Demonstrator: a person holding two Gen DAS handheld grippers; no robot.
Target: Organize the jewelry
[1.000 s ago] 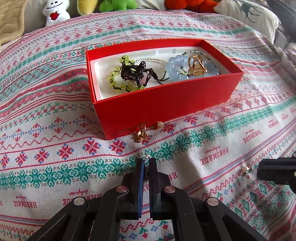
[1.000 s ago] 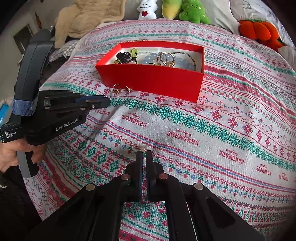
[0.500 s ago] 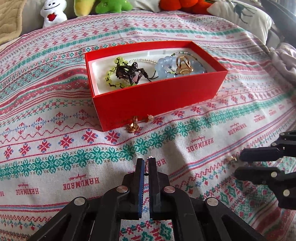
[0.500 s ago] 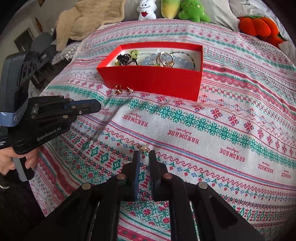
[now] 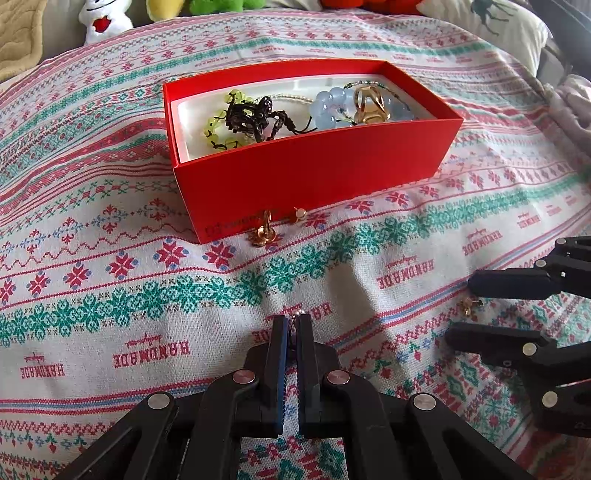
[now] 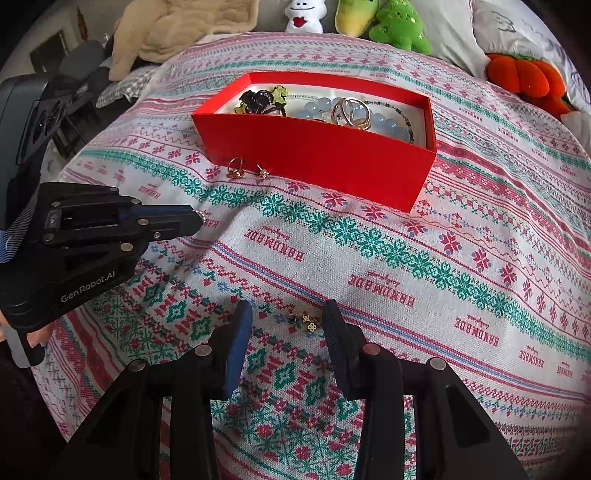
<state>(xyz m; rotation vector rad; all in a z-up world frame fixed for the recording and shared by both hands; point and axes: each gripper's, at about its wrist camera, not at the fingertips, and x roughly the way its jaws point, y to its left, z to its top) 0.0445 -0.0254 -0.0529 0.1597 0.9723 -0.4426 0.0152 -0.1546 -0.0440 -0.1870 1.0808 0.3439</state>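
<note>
A red box [image 5: 314, 166] [image 6: 321, 155] on the patterned cloth holds beaded bracelets, a black piece and gold rings. My left gripper [image 5: 292, 325] [image 6: 195, 218] is shut on a small silver earring [image 5: 298, 314], held above the cloth in front of the box. My right gripper [image 6: 287, 319] [image 5: 460, 308] is open, its fingers either side of a small gold flower earring [image 6: 308, 322] [image 5: 467, 305] lying on the cloth. A gold ring [image 5: 264, 232] [image 6: 235, 169] and a small stud [image 5: 300, 213] [image 6: 263, 171] lie against the box's front wall.
Plush toys [image 6: 399, 26] and an orange cushion [image 6: 524, 77] line the back. A beige blanket [image 6: 177, 29] lies at the back left. The cloth [image 5: 110, 258] has folds and wrinkles around the grippers.
My right gripper has opened wide and moved forward, so the gold flower earring now lies between its fingers. My left gripper has stayed shut on the silver earring and moved closer to the box.
</note>
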